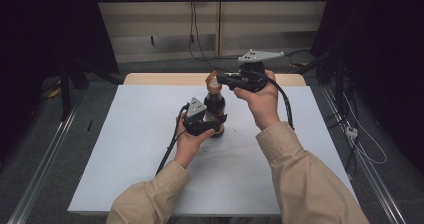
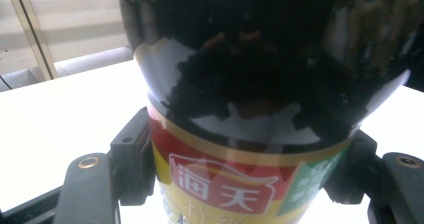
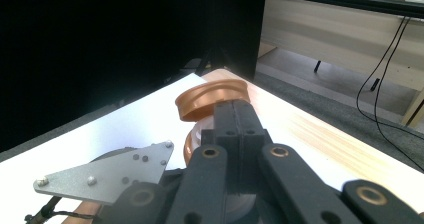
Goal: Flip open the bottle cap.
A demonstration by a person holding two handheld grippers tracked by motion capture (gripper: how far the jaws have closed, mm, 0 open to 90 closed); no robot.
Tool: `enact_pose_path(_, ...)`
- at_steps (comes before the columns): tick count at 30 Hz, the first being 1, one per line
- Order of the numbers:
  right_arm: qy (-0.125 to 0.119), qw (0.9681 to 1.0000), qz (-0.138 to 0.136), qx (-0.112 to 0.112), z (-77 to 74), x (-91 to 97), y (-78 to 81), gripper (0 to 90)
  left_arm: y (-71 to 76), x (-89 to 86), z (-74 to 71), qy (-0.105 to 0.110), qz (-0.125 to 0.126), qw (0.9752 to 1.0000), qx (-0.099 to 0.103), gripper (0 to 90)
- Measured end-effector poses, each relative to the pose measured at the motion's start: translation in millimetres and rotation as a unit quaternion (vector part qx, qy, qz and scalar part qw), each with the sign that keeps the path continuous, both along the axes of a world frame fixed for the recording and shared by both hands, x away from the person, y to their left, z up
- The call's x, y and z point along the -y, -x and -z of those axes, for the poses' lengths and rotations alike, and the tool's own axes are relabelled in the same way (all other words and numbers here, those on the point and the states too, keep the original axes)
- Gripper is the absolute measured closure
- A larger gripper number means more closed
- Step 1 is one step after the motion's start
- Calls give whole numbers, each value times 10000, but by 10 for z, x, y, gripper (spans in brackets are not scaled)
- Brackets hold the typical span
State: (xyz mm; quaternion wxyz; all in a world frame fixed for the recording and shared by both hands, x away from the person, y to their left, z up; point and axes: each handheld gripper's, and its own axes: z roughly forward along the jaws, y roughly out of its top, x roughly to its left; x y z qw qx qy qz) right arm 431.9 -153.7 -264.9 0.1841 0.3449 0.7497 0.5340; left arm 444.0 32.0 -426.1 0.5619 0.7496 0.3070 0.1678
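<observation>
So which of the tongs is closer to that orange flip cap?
Right. The right tongs, shut, sit at the flip cap atop the bottle; the left tongs clamp the bottle's body lower down.

In the high view, soft light from above is falling evenly on the white table [image 1: 125, 149], while the room around it is sinking into near black; shadows under the hands are staying faint. In the left gripper view, the table is glaring to blown-out white, and the dark bottle [image 2: 260, 84] is sitting too close, blurring and mirroring pale patches. In the right gripper view, the near jaws are showing sharp and the orange cap [image 3: 210, 99] is softening slightly against a black backdrop.
</observation>
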Motion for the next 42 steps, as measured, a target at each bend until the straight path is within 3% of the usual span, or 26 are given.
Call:
enact_pose_path(10, 236, 9997, -41, -30, -39, 8, 43, 900, 2, 3, 4, -11, 28, 10000, 27, 296)
enact_pose_path(14, 54, 9999, -88, -5, -47, 2, 28, 900, 0, 3, 5, -6, 38, 10000, 26, 295)
enact_pose_path(17, -237, 9995, -208, 78, -110, -19, 48, 900, -3, 4, 8, 7, 39, 10000, 25, 295)
enact_pose_path(20, 19, 9999, -126, 79, -158, -82, 48, 900, -2, 3, 8, 13, 28, 10000, 12, 295)
enact_pose_path(24, 68, 9999, -125, 31, -95, -121, 4, 900, -1, 3, 4, -3, 34, 10000, -1, 294)
enact_pose_path(34, -94, 9998, -156, 9, -62, -89, 14, 900, -3, 2, 7, 17, 41, 10000, 13, 289)
enact_pose_path(40, -218, 9996, -171, 98, -45, 1, 85, 689, -19, -10, 13, 98, 109, 9998, -104, 277)
enact_pose_path(42, -281, 9994, -174, 96, -24, 39, 113, 612, -19, -20, 12, 1, 129, 9999, -106, 272)
